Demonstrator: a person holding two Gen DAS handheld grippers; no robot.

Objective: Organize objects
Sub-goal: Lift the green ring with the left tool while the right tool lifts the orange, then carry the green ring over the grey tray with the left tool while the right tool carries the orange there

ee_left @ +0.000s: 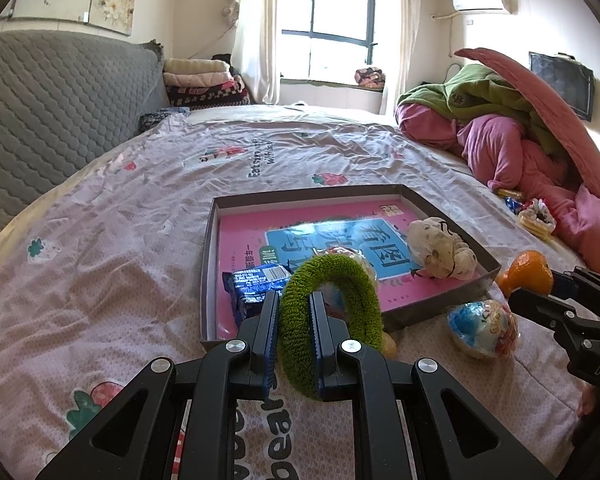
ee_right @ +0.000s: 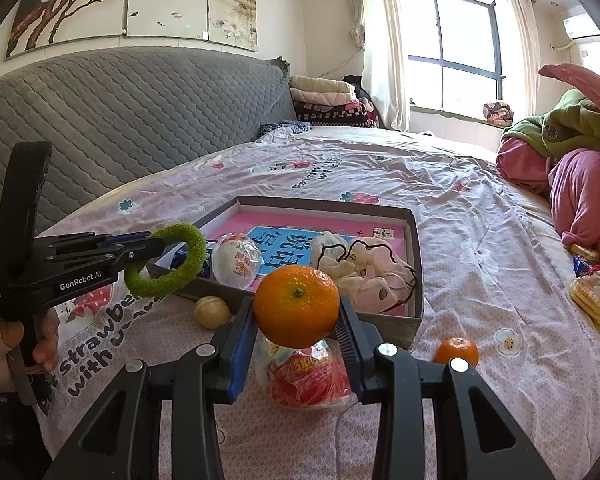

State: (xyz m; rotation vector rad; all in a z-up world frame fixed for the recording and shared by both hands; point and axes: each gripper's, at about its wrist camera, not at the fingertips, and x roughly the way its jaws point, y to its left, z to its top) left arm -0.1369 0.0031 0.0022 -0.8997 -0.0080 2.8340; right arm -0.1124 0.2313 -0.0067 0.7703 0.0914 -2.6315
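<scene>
The left gripper [ee_left: 294,320] has its fingers clamped on a soft, light green hair tie [ee_left: 332,312]; the right gripper [ee_right: 298,320] squeezes a round orange [ee_right: 298,306], both above the box [ee_right: 416,264]. The orange seems firm but slippery, so hold its widest part.

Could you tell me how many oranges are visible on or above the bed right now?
2. One orange is gripped in the right gripper, just in front of the box. A smaller orange lies on the bedsheet to its right. Others may be hidden.
</scene>
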